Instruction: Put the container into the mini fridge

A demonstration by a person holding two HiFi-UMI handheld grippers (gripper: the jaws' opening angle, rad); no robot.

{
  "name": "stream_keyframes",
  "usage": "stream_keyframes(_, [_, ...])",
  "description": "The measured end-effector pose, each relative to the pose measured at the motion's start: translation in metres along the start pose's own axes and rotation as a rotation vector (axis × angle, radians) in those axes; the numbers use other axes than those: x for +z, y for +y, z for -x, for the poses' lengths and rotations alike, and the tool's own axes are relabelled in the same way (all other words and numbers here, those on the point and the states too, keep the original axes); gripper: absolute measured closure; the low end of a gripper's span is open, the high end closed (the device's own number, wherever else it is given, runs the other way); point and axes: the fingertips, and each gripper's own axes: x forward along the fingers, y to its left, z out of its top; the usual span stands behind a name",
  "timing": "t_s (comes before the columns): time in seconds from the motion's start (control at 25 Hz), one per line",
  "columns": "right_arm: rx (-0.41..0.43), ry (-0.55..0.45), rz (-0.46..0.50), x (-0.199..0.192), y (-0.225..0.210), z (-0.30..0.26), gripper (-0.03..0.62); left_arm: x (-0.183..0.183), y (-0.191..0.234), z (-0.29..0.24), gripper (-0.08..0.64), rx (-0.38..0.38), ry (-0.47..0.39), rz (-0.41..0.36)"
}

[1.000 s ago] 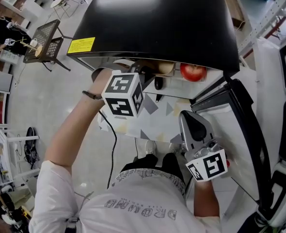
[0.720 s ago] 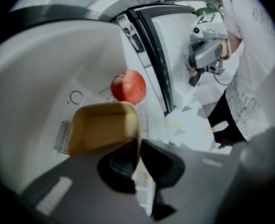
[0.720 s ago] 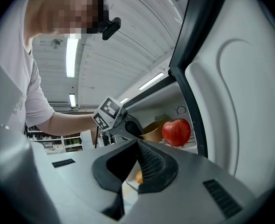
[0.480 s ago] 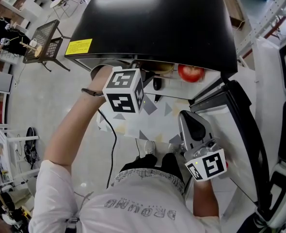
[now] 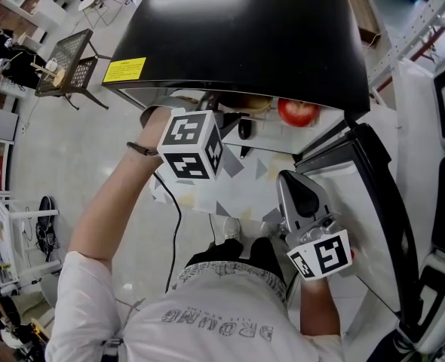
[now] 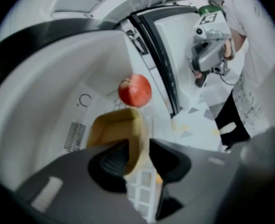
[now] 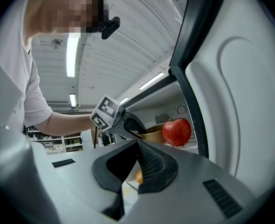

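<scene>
A tan container (image 6: 115, 129) sits on the shelf inside the black mini fridge (image 5: 245, 29), beside a red apple (image 6: 134, 90). My left gripper (image 6: 140, 155) reaches into the fridge. Its jaws are opening, and the container's near wall stands between them with a gap on the right side. From the head view only its marker cube (image 5: 191, 145) and the container's edge (image 5: 254, 102) show under the fridge top. My right gripper (image 5: 292, 181) hangs shut and empty by the open fridge door (image 5: 373, 202). In the right gripper view the apple (image 7: 176, 131) and container (image 7: 152, 134) show beyond it.
The fridge door stands open to the right. A mesh chair (image 5: 65, 60) is on the floor at the far left. A black cable (image 5: 176, 225) runs down beside my legs. White equipment (image 5: 441, 111) fills the right edge.
The left gripper's marker cube has shifted only slightly at the fridge opening. The right gripper stays where it was.
</scene>
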Motion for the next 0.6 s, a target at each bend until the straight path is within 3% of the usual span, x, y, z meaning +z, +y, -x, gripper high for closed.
stream_keyframes(0.36, [0.001,0.006,0.031,0.006,0.012,-0.001,0.592,0.005,-0.002,0.036,0.419,0.123,-0.111,0.068])
stream_keyframes(0.6, [0.004,0.006,0.069,0.014,0.028,0.001,0.592,0.010,-0.006,0.074,0.461,0.231,-0.220,0.143])
